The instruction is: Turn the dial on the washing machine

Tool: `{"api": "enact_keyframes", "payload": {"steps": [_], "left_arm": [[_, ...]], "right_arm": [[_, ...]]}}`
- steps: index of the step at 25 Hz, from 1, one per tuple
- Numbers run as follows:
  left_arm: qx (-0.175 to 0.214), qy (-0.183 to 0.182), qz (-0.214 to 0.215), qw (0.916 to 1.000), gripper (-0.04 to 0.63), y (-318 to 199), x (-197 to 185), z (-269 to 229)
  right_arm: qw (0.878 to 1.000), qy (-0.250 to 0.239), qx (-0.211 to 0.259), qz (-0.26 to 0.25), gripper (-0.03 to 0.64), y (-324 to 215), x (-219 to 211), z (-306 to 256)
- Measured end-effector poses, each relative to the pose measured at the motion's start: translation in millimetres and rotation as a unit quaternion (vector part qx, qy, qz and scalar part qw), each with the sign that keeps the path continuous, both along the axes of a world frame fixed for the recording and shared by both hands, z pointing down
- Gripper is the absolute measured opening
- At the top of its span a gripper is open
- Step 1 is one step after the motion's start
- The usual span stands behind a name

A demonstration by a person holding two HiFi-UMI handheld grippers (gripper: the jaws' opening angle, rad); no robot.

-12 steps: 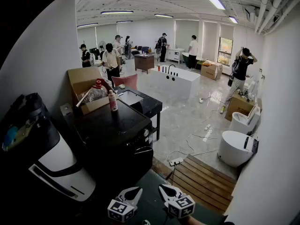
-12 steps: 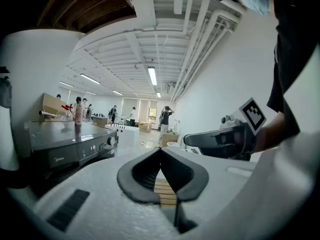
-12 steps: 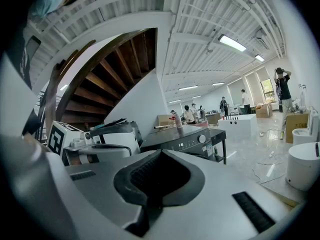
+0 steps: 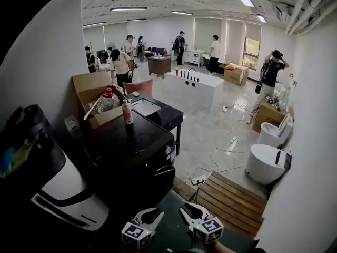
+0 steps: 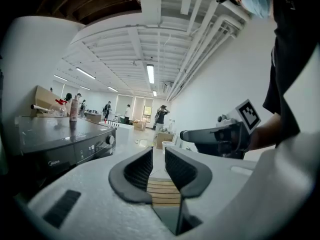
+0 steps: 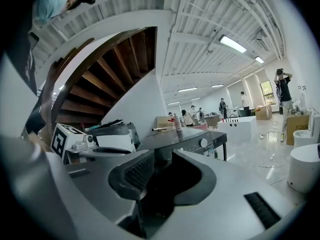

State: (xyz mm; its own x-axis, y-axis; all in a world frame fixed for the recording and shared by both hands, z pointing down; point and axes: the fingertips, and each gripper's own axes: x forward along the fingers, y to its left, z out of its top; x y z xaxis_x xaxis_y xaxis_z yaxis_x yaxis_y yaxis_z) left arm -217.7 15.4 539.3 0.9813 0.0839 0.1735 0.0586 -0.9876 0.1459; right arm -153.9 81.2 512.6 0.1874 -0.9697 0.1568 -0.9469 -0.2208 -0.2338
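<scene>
Washing machine, black, stands left of centre in the head view. Its dial is on the front panel, near the right-hand corner. Neither gripper touches it; both hang low in front of me, well apart from the dial.

Left gripper: jaws a narrow slit apart, nothing between the pads. Through the slit I see only the wooden slatted platform on the floor. In the left gripper view the dial sits off to the left of the jaws.

Right gripper: jaws likewise a little apart, nothing pinched. The machine's dark front shows behind the gap, with the dial up and to the right of the jaws.

On the machine's top: cardboard box, with a bottle just beside it. People stand far back in the room.
</scene>
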Motion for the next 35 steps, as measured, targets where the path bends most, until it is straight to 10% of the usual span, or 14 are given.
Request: {"api": "enact_keyframes", "payload": {"steps": [17,35], "left_arm": [[-0.029,-0.036,-0.026,0.9986,0.109,-8,93,14],[-0.031,0.0,-0.21,0.9772,0.109,-10,181,14]], "right_arm": [[0.997,-0.012,-0.047,-0.054,0.183,-20,100,13],[0.983,0.008,-0.055,-0.173,0.187,-29,224,27]]}}
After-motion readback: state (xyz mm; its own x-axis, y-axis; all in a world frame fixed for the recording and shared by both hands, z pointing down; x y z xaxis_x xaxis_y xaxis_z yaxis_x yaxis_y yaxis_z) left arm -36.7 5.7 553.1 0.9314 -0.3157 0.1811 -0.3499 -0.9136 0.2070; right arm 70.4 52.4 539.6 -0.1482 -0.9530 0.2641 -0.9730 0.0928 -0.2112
